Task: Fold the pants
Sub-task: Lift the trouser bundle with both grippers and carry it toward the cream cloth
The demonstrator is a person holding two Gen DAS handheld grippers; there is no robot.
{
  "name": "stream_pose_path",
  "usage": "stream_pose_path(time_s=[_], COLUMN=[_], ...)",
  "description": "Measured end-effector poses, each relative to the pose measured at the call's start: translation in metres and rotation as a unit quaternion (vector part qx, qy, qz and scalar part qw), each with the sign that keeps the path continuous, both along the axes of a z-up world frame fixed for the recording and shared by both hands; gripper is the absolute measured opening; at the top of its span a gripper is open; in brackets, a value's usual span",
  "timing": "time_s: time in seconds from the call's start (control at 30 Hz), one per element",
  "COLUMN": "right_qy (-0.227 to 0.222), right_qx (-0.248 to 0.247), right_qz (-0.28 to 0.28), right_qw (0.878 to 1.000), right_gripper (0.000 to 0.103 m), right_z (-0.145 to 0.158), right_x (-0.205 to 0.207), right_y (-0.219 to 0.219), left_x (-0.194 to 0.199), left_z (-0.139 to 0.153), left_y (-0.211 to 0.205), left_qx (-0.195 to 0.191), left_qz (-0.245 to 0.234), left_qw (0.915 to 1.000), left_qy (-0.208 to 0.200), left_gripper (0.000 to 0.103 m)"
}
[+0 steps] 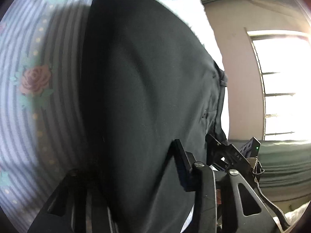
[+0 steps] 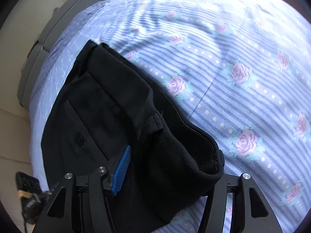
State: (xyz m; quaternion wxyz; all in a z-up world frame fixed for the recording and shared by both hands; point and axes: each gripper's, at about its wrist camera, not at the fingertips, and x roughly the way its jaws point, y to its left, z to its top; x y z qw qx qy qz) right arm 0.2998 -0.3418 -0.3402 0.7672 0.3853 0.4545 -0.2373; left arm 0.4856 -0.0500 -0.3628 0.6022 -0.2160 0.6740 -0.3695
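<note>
Pants (image 2: 108, 116): black, lying on your striped, rose-printed bedsheet (image 2: 243, 62) near its left edge.
Long axis: in your right wrist view it runs from the near waistband, bottom right, to the far upper left.
Waist: the open waistband (image 2: 200, 145) faces right, nearest you.
Right gripper (image 2: 171, 176): its fingers stand apart, with the waist cloth between them; the blue pad (image 2: 121, 171) lies against the fabric, and you cannot tell whether it grips.
Left gripper (image 1: 128, 161): dark cloth fills the gap; you cannot tell whether it is clamped.
</note>
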Motion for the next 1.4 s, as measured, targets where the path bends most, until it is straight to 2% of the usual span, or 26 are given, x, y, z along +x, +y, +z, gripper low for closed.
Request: stream_pose_path(time_s=[0.1, 0.17, 0.23, 0.33, 0.4, 0.63, 0.73, 0.83, 1.03, 1.17, 1.4], right_qy=[0.01, 0.007, -0.001, -0.007, -0.008, -0.032, -0.035, -0.033, -0.037, -0.058, -0.09], right_qx=[0.011, 0.027, 0.051, 0.066, 0.052, 0.0, 0.0, 0.01, 0.017, 0.009, -0.008], right_qz=[-0.006, -0.003, 0.005, 0.026, 0.048, 0.145, 0.192, 0.238, 0.328, 0.36, 0.388], right_qw=[1.0, 1.0, 0.999, 0.997, 0.997, 0.989, 0.981, 0.971, 0.944, 0.931, 0.917], right_gripper=[0.057, 0.045, 0.037, 0.032, 0.03, 0.028, 0.028, 0.028, 0.028, 0.028, 0.028], right_z=[0.002, 0.006, 0.012, 0.025, 0.041, 0.109, 0.133, 0.149, 0.174, 0.194, 0.236], right_x=[0.004, 0.003, 0.0, 0.0, 0.001, 0.001, -0.007, -0.022, -0.059, -0.069, -0.09], right_y=[-0.003, -0.006, -0.01, -0.013, -0.011, 0.009, 0.021, 0.036, 0.069, 0.093, 0.158], left_x=[0.001, -0.004, -0.008, -0.017, -0.023, -0.059, -0.088, -0.124, -0.204, -0.237, -0.273], left_z=[0.007, 0.017, 0.032, 0.05, 0.06, 0.101, 0.116, 0.133, 0.169, 0.187, 0.222], left_y=[-0.001, -0.004, -0.012, -0.015, -0.008, 0.01, 0.029, 0.055, 0.103, 0.135, 0.195], left_qx=[0.019, 0.041, 0.069, 0.074, 0.057, 0.065, 0.084, 0.09, 0.1, 0.095, 0.078], left_qz=[0.006, 0.002, -0.005, 0.012, 0.039, 0.071, 0.079, 0.111, 0.166, 0.192, 0.214], left_qw=[0.9995, 0.9991, 0.9975, 0.9971, 0.9976, 0.9953, 0.9933, 0.9897, 0.9808, 0.9763, 0.9707], left_qy=[0.024, 0.012, -0.01, -0.014, -0.002, -0.005, -0.001, 0.002, -0.02, -0.033, -0.077], left_gripper=[0.029, 0.021, 0.017, 0.014, 0.014, 0.014, 0.014, 0.014, 0.014, 0.014, 0.014])
